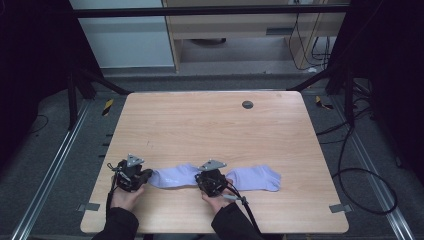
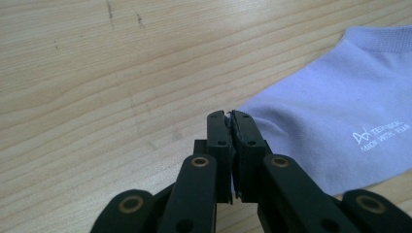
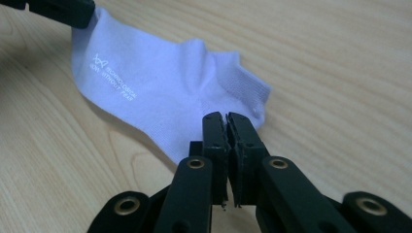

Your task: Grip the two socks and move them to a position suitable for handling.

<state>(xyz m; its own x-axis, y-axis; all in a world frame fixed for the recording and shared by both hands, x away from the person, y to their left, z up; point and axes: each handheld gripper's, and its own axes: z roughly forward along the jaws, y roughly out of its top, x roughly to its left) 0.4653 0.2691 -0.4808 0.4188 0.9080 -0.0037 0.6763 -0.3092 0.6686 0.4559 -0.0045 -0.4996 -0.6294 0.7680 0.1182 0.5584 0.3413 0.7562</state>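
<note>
A pale lilac ankle sock [image 1: 172, 176] lies flat near the table's front edge, between my two grippers. My left gripper [image 1: 149, 176] points right at its toe end. In the left gripper view the jaws [image 2: 228, 115] stand shut, with a sliver of the sock's [image 2: 340, 121] toe edge pinched at their tips. My right gripper [image 1: 196, 179] points left at the cuff end. Its jaws [image 3: 226, 116] are shut on the cuff's lower corner of the sock [image 3: 160, 82]. The left gripper [image 3: 53, 9] shows beyond it, over the toe. A second lilac sock [image 1: 255, 178] lies just right of the right gripper.
The wooden table [image 1: 210, 125] has a small grey round cap [image 1: 247, 104] near its far edge. Black cables [image 1: 360, 170] trail on the floor to the right. Both forearms come in over the table's front edge.
</note>
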